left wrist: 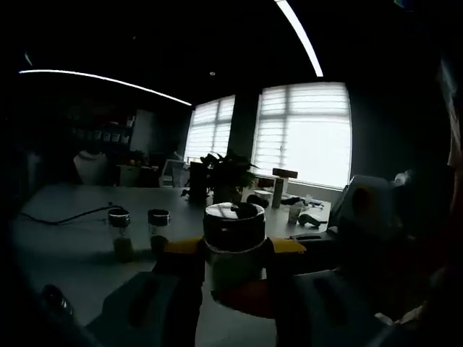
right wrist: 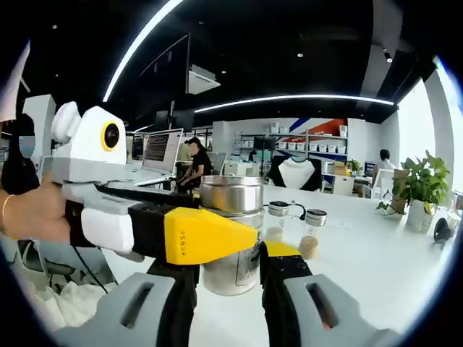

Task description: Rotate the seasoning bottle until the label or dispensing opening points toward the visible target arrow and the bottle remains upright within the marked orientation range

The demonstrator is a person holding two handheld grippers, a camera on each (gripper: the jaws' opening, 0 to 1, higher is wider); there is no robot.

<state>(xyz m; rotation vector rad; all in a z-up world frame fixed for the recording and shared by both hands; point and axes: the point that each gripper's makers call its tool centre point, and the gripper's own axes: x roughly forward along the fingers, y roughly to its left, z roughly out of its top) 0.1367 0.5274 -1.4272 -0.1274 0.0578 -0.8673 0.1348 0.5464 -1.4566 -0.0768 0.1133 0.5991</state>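
Two tools clamped on one upright seasoning bottle (right wrist: 231, 235), left tool (left wrist: 233, 249), right tool (right wrist: 228, 271), white table (right wrist: 376, 267)

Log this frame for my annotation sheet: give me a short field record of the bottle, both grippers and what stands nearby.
bottle: clear seasoning bottle with a steel lid, upright on the white table
left gripper: jaws closed on the bottle's sides
right gripper: jaws either side of the bottle's base
nearby: two small dark-capped jars behind the bottle
background: potted green plant
target arrow: cannot tell
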